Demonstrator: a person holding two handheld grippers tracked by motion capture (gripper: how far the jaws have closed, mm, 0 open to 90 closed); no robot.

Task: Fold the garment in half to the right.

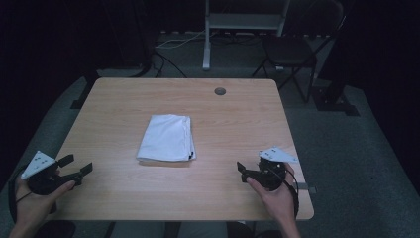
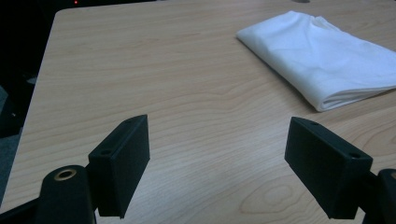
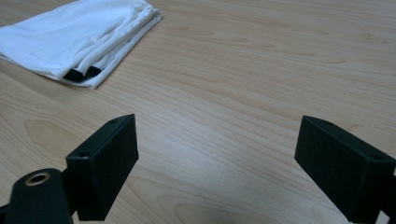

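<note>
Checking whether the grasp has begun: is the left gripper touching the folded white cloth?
Apart. In the high view, bare table lies between the left gripper and the folded white cloth; the left gripper view shows its jaws open over bare wood.

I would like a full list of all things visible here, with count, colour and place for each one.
folded cloth: one, white, middle of the table, apart from both tools
table: one, light wood
grommet hole: one, dark grey, far side of the tabletop
folding chair: one, black, on the floor behind the table
metal stand: one, light grey, behind the table
left tool: one, black, jaws apart, near left corner
right tool: one, black, jaws apart, near right edge
hands: two, holding the tools
</note>
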